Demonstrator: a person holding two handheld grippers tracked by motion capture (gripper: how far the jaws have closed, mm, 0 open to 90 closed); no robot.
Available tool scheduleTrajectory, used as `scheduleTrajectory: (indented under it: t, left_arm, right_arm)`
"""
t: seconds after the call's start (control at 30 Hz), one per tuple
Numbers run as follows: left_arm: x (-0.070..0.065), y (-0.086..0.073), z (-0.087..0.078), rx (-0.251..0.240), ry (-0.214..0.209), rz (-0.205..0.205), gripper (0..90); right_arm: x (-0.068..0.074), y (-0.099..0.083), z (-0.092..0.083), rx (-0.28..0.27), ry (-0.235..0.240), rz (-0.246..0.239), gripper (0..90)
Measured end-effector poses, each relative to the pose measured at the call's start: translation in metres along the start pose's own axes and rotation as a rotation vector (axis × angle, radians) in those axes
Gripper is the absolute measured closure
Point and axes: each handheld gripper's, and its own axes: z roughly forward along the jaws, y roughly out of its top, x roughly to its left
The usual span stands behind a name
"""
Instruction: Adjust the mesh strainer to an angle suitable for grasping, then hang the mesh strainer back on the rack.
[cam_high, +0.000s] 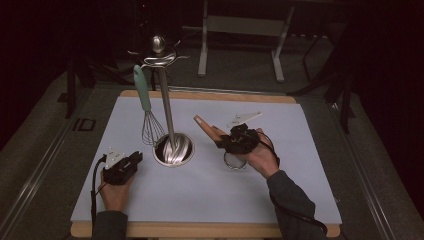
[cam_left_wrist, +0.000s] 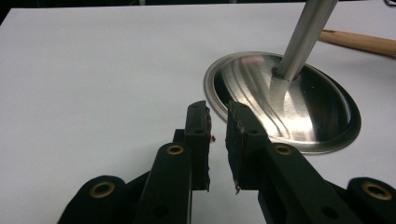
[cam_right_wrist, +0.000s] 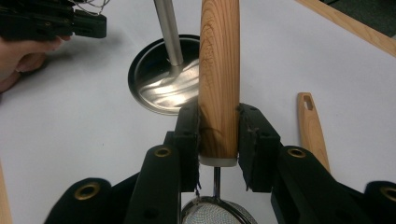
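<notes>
- Right tool: jaws clamped on the wooden handle of a small mesh strainer; its mesh bowl sits at the bottom edge of the right gripper view.
- High view: right tool right of centre, handle pointing to upper left, mesh bowl just under the hand, low over the table.
- Left tool: narrow gap, nothing between the jaws, pointed at the rim of the stand base.
- High view: left tool at lower left, near the base, not touching.
- Utensil stand post rises from the base; whisk with pale green handle hangs from its top.
- Second wooden handle with slot lies flat on the table, right side of the right gripper view.
</notes>
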Motion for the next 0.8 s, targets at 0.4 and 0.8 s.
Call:
scheduleTrajectory:
  t: [0.4,0.8]
  left_arm:
    - [-0.0001,-0.0001,-0.0001,0.000,0.000,-0.001,79.3]
    - [-0.0003,-0.0002,-0.0005,-0.002,0.000,-0.002,79.3]
  right_arm:
    - [0.0002,0.0007,-0.0032,-0.032,0.001,-0.014,70.8]
    - [0.0058,0.0049,-0.0090,-0.098,0.018,-0.055,70.8]
